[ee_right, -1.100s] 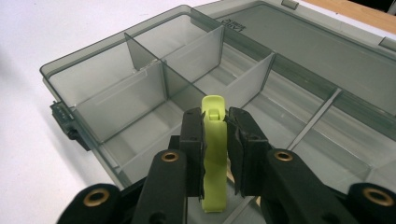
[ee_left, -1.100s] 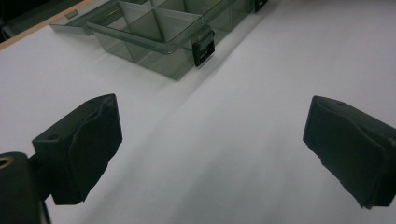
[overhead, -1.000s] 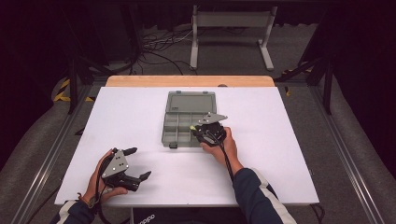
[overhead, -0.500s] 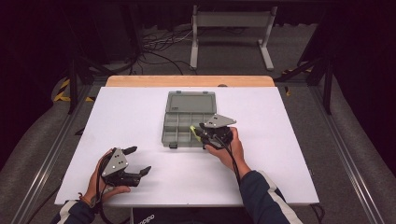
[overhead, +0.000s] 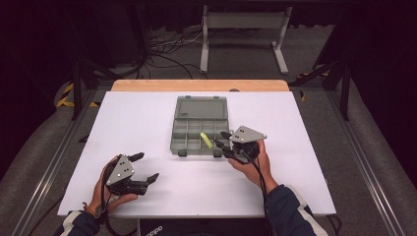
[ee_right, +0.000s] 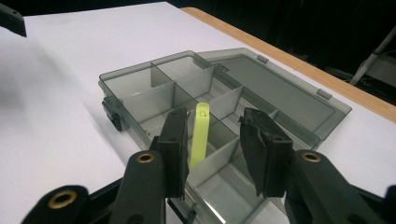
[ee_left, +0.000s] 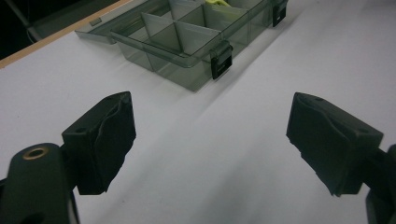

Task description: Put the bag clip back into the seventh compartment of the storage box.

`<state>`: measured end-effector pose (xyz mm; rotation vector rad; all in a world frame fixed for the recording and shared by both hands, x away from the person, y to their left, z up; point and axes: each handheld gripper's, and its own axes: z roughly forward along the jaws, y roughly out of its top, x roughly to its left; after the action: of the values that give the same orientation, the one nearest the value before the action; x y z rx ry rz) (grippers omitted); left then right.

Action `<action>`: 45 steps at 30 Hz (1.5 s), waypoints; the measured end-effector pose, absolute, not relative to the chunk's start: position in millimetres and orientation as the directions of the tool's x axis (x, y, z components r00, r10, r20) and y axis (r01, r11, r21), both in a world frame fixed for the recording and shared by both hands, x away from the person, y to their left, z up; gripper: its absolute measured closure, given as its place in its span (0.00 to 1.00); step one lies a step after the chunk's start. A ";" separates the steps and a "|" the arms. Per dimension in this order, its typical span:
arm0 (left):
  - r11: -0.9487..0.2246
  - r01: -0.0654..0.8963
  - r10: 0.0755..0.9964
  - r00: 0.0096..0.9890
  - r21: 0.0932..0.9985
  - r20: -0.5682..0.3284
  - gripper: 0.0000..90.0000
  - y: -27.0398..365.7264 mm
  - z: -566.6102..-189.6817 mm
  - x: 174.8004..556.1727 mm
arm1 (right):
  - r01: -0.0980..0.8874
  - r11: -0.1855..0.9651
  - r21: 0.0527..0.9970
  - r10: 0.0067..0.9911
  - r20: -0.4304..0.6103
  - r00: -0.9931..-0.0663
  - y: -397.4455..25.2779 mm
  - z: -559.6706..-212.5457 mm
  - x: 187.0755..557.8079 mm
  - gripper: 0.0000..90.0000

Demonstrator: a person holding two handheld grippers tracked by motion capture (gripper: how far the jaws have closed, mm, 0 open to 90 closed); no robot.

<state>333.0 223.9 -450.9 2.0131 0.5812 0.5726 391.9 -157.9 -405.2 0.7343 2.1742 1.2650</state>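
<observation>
1. Jaws of my right gripper [ee_right: 212, 144] stand parted, one on each side of the yellow-green stick [ee_right: 199, 135] with a gap on both sides, so nothing is gripped.
2. That stick leans tilted in a front-row compartment of the compartment box [overhead: 178, 140], its lower end down inside, its top resting over a divider.
3. Half a second ago my right gripper [overhead: 222, 143] sat right over the stick at the box's front edge; now it has backed off toward me and the stick [overhead: 205, 140] lies in plain sight from above. I judge that it has just been let go and the placing is done.
4. The box's lid [overhead: 200, 106] lies folded flat open behind the tray, and its front latch [ee_left: 220, 59] hangs free.
5. My left gripper [overhead: 145, 167] rests near the table's [overhead: 305, 162] front-left edge, well apart from the box, jaws wide open and empty, unmoved over the last second.
</observation>
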 end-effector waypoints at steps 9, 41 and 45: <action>-0.460 0.160 0.603 0.778 0.873 0.175 0.18 224.0 -448.8 332.4 | 0.165 0.427 0.889 0.664 -0.184 -0.724 -171.3 -403.2 380.4 0.64; -0.514 0.124 0.561 0.797 0.848 0.224 0.62 219.3 -444.8 332.6 | 0.170 0.467 0.868 0.652 -0.208 -0.730 -203.0 -423.1 361.8 0.76; -0.520 0.118 0.548 0.806 0.846 0.225 0.72 220.0 -444.0 332.3 | 0.170 0.472 0.865 0.647 -0.209 -0.734 -202.1 -424.8 361.3 0.86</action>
<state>332.3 220.0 -444.0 2.0744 0.4918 0.5944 361.3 -202.1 -424.8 0.6758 2.2030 1.2122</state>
